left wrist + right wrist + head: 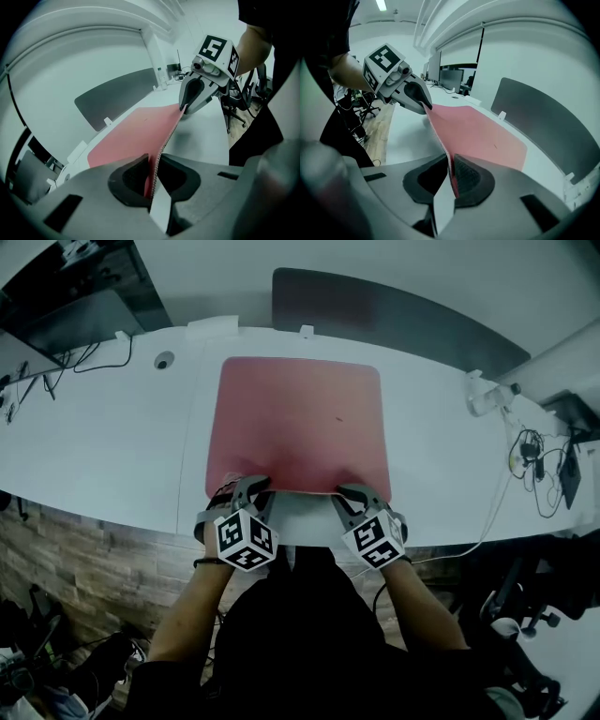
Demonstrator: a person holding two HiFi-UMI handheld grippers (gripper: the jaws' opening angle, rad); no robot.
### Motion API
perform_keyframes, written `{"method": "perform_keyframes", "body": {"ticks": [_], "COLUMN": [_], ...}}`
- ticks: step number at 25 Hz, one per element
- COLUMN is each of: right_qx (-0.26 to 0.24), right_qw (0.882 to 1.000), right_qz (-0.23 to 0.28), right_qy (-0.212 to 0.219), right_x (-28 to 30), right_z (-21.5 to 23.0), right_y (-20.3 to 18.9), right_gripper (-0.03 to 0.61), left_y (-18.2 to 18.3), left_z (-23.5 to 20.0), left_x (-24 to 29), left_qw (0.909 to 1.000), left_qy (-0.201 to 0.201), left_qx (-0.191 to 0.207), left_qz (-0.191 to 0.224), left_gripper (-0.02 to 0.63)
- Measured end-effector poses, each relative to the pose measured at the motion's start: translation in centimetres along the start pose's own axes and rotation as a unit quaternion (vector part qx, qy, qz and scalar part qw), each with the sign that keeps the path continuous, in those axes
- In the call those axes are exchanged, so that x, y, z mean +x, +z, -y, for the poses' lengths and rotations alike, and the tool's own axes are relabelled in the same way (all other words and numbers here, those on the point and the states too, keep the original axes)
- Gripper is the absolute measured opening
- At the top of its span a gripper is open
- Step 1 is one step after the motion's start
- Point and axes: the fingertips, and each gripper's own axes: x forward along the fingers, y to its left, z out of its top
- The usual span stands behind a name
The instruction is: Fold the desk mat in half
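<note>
A red desk mat lies on the white desk, its near edge lifted off the surface. My left gripper is shut on the mat's near left corner, and the mat runs edge-on between its pads. My right gripper is shut on the near right corner; the mat stands pinched between its pads. In the left gripper view the right gripper clamps the far end of the raised edge. The left gripper shows likewise in the right gripper view.
A dark grey divider panel stands behind the desk. Cables and a charger lie at the right end, a clear bottle near them. A cable hole and more wires sit at the left. An office chair stands beyond the desk edge.
</note>
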Motion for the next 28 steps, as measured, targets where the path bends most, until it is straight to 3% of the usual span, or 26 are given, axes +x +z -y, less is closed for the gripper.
{"method": "perform_keyframes", "body": {"ticks": [17, 21, 24, 28], "right_qx": [0.04, 0.041, 0.032, 0.006], "right_qw": [0.999, 0.998, 0.998, 0.998], "right_qz": [-0.016, -0.016, -0.01, 0.011], "right_qy": [0.02, 0.041, 0.052, 0.054], "right_x": [-4.2, -5.0, -5.7, -7.4], "right_z": [-7.4, -8.5, -8.6, -7.5], "right_y": [-1.3, -1.4, -1.5, -0.5], "right_gripper": [0.038, 0.035, 0.032, 0.03], "left_y": [-3.1, -3.7, -3.3, -1.1], "left_z": [6.2, 7.4, 7.9, 6.8], "left_x": [-4.9, -5.5, -6.0, -7.3], "left_qw": [0.9988, 0.9984, 0.9985, 0.9995], "left_qy": [-0.043, -0.052, -0.049, -0.014], "left_qx": [0.016, 0.0, -0.006, 0.022], "left_qz": [-0.015, -0.02, -0.022, -0.017], "left_gripper": [0.055, 0.055, 0.054, 0.055]}}
